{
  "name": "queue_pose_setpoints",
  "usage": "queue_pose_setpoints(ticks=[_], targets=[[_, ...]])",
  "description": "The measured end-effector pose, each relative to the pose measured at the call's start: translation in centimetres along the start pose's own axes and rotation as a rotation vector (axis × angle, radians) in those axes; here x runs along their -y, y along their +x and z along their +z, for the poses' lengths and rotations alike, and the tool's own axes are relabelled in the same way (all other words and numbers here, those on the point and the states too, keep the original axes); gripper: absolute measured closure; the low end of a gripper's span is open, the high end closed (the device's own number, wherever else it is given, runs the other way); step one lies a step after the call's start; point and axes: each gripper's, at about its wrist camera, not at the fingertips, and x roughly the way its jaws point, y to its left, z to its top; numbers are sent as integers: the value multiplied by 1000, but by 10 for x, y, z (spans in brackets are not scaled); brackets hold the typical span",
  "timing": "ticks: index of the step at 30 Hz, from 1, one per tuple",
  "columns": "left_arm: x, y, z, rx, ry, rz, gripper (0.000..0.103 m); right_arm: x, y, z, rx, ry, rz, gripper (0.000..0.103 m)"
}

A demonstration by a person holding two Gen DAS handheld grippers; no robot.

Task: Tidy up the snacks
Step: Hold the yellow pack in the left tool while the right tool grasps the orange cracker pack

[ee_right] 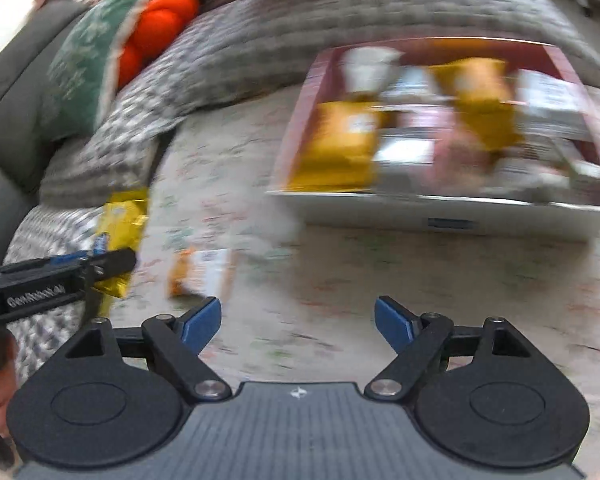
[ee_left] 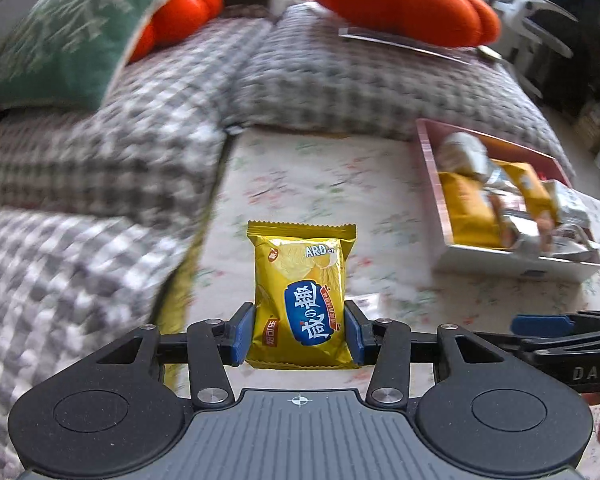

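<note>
My left gripper [ee_left: 300, 330] is shut on a yellow snack packet [ee_left: 300, 292] with a blue label, held upright above the floral sheet. The same packet [ee_right: 120, 216] and the left gripper [ee_right: 100, 264] show at the left of the right wrist view. A pink-rimmed box [ee_left: 430, 168] holding several yellow and white snack packs lies to the right; it fills the upper right of the right wrist view [ee_right: 300, 120]. My right gripper [ee_right: 298, 322] is open and empty above the sheet, in front of the box. A small orange-and-white packet [ee_right: 202, 272] lies loose on the sheet just ahead of its left finger.
Grey checked cushions [ee_left: 100, 184] border the sheet at left and behind. A green pillow [ee_left: 68, 36] and orange plush cushions [ee_left: 404, 4] lie farther back. The right gripper's blue fingertip [ee_left: 540, 325] pokes in at the left view's right edge. Both views are motion-blurred.
</note>
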Motion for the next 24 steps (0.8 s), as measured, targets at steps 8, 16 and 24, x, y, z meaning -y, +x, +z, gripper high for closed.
queue_pose_setpoints(ticks=[8,16,24], targets=[[-43,19,-11,-76,-97,34,59,-60,44,22,-54,-231,58,22],[-46,32,-14,-116,-113,33,59,-85,71,18,-109,-580,84,22],[-44,42,-15,-139,-109,39,59,-102,94,10,-146,-789,34,23]])
